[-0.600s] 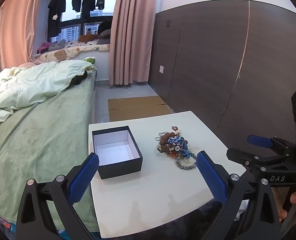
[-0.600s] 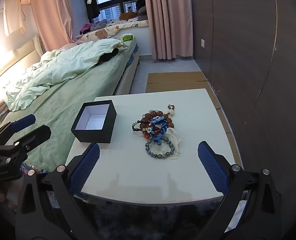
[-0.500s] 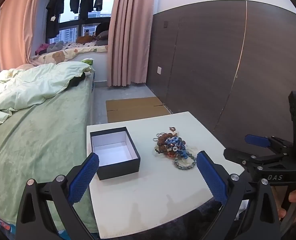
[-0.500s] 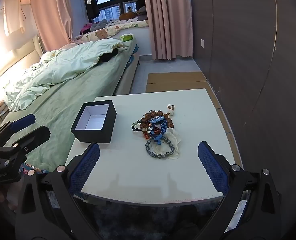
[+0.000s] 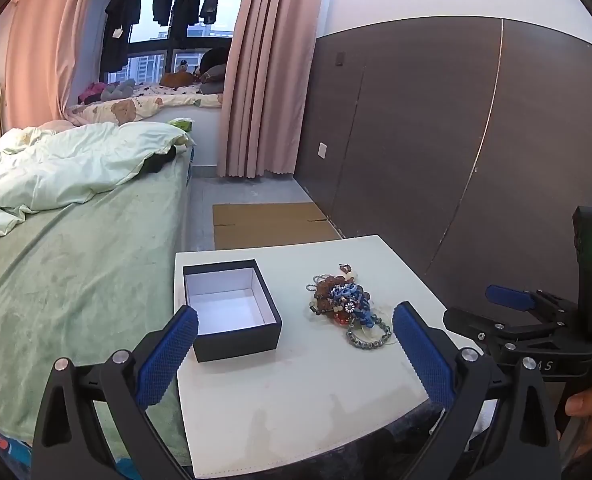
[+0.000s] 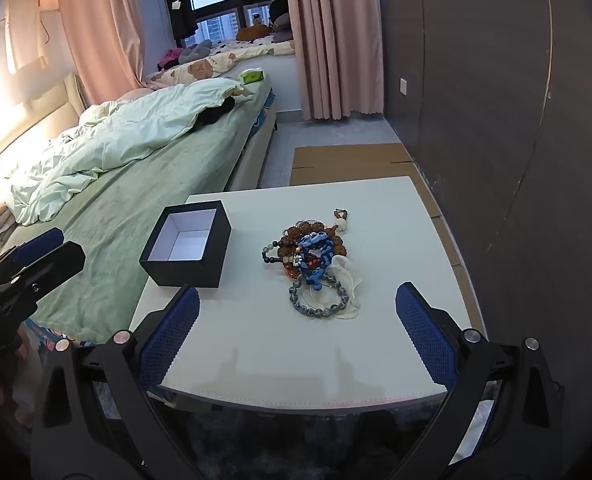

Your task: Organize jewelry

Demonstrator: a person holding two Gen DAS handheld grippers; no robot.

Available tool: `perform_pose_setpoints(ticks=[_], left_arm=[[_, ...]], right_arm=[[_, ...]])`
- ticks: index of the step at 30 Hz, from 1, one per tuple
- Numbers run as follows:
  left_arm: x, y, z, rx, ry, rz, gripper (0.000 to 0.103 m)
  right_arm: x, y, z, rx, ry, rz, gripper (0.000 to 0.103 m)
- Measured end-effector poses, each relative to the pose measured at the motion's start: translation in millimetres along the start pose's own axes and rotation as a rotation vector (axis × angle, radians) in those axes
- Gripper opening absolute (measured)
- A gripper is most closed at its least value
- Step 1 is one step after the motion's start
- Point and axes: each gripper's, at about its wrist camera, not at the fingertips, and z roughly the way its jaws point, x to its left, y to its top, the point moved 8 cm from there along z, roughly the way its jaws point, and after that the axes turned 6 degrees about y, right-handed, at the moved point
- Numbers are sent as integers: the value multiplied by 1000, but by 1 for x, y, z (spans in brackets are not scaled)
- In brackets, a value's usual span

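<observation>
A tangled pile of jewelry, with brown, blue and grey bead bracelets, lies on a small white table. Left of the pile stands an open black box with a white, bare inside. My left gripper hovers open over the table's near edge, with nothing between its blue pads. My right gripper also hangs open at the near edge, in front of the pile. Each gripper shows at the side of the other's view.
A bed with a pale green quilt runs along the table's left side. A dark panelled wall stands on the right. Flattened cardboard lies on the floor beyond the table. Pink curtains hang at the window.
The left wrist view has shifted slightly, so box and jewelry sit a little further left in it. The right gripper has kept still. Both jaws stay wide.
</observation>
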Motion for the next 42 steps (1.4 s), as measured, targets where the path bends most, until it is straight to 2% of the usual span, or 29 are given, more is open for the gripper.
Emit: perform_pose_setpoints(ticks=[13, 42], left_arm=[[-9, -1, -5, -24, 21, 31, 95], [-13, -1, -4, -18, 26, 32, 94]], right_arm=[[-4, 2, -2, -10, -4, 9, 98], [-7, 4, -6, -24, -5, 14, 98]])
